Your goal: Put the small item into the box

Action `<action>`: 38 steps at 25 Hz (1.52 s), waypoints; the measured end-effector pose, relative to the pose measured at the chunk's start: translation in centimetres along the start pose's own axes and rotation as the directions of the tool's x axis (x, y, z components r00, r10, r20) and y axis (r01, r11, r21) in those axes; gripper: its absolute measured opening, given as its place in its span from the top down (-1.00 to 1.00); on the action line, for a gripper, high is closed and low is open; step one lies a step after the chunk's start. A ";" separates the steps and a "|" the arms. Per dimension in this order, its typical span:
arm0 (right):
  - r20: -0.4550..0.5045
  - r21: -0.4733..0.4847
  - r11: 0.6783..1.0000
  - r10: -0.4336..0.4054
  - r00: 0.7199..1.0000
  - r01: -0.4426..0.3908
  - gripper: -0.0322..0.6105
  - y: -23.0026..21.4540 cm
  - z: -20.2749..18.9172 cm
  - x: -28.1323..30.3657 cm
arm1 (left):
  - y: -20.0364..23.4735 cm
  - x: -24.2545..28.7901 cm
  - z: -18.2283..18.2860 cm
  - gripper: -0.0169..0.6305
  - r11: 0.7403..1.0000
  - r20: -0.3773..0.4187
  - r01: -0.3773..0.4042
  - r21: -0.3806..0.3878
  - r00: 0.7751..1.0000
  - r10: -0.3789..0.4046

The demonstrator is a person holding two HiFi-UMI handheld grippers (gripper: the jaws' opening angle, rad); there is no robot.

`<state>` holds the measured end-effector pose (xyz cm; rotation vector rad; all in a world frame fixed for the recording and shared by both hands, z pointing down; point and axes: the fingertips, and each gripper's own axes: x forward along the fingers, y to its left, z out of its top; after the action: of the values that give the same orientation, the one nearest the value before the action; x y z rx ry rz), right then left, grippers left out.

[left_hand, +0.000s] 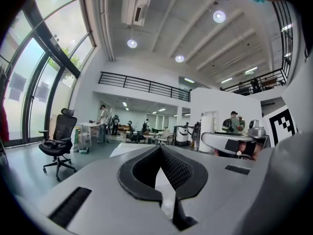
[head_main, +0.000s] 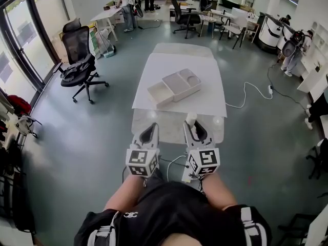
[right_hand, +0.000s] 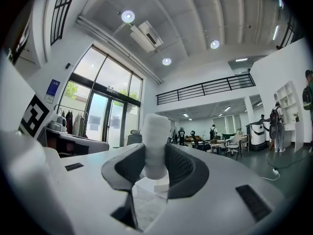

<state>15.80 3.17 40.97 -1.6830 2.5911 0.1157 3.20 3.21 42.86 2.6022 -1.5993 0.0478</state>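
In the head view a white compartment box (head_main: 180, 92) lies near the middle of a white-covered table (head_main: 174, 60), well beyond both grippers. My right gripper (head_main: 191, 124) hovers over the table's near edge, shut on a small white cylindrical item (head_main: 190, 118). In the right gripper view that item (right_hand: 155, 141) stands upright between the dark pads of the right gripper (right_hand: 155, 153). My left gripper (head_main: 152, 127) is beside it on the left, and it holds nothing. In the left gripper view the jaws of the left gripper (left_hand: 160, 148) meet at their tips.
A black office chair (head_main: 79, 65) stands on the floor left of the table. A white cable (head_main: 251, 88) trails on the floor to the right. More desks, chairs (head_main: 184, 17) and people fill the far end of the room.
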 end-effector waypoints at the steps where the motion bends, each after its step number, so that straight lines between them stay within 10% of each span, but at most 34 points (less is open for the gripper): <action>1: -0.002 -0.001 1.000 -0.006 1.000 0.006 0.51 -0.1 0.0 1.0 | 0.7 0.9 0.1 0.93 1.000 -0.004 0.007 0.002 1.000 -0.007; 38: -0.274 0.025 0.994 -0.097 0.957 0.108 0.51 -4.6 -9.1 35.1 | 26.9 25.8 0.3 0.93 0.988 -0.109 0.067 -0.136 0.991 -0.082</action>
<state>5.76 -31.44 46.97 -1.9396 2.6604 -0.1850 -9.16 -31.81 45.98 2.5077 -1.4157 0.0816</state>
